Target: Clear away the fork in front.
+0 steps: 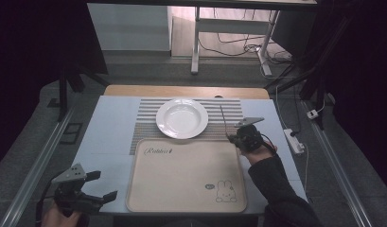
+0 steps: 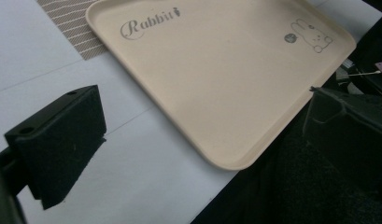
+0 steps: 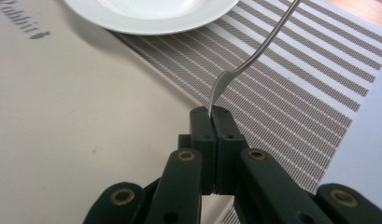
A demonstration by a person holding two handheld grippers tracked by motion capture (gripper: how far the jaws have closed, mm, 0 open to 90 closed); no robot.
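From the high view I see my right claw over the right end of the striped placemat, just past the tray's far right corner, with a thin metal utensil rising from it toward the far side. The white plate sits on the mat, left of that utensil and apart from it. The beige tray lies nearest me on the worktop. My left claw hangs at the near left corner, off the tray, its jaws spread and holding nothing.

The left gripper view gives me what the high view blurs: one black pad stands wide of the other, with bare white worktop between them, and the tray with its "Rabbit" lettering and rabbit drawing lies just beyond, untouched.

The right gripper view settles the grip: my right claw is clamped tight on the flat end of the utensil, whose curved stem climbs up and away over the placemat. The plate's rim lies at the top, near the stem but clear of it. I cannot tell whether it is a fork or a spoon.
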